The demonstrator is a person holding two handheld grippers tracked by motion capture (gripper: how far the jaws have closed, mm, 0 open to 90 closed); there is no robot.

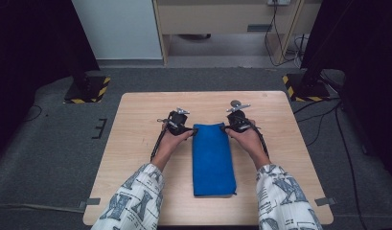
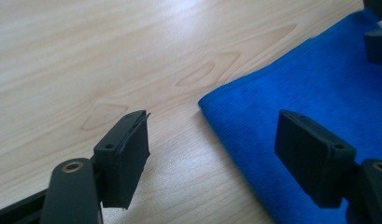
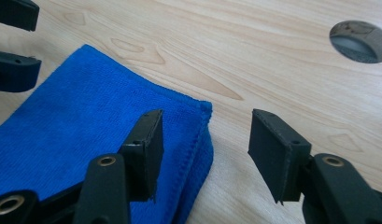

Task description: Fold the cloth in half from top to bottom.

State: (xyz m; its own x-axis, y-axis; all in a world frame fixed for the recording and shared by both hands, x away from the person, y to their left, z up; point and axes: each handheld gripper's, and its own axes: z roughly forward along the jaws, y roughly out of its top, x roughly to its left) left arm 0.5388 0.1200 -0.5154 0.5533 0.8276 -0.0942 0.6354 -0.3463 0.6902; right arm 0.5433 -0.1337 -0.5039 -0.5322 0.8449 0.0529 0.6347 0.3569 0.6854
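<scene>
Here, everything is placed against the folded towel.
Towel: your blue folded towel (image 1: 212, 159) lies flat on the wooden table (image 1: 136, 143), long side running away from you, roughly in the middle of the tabletop.
Towel far corners: both of your grippers sit at the towel's far end, one at each corner.
Left gripper: your left gripper (image 1: 192, 129) is at the towel's far left corner; in the left gripper view (image 2: 212, 149) its jaws stand apart, one over bare wood just beside the towel's edge, the other over the blue cloth, with the corner between them and neither pad pressing on it.
Right gripper: your right gripper (image 1: 225, 127) is at the towel's far right corner; in the right gripper view (image 3: 205, 154) the jaws straddle that corner at a middling gap, one above the cloth, one beyond the edge over wood, nothing pinched.
Table hole: a round cable hole (image 3: 358, 42) in the tabletop lies beyond the towel's far right corner.
Hands: your hands (image 1: 172, 141) come to the towel from either side, patterned sleeves (image 1: 136, 201) behind them.
</scene>
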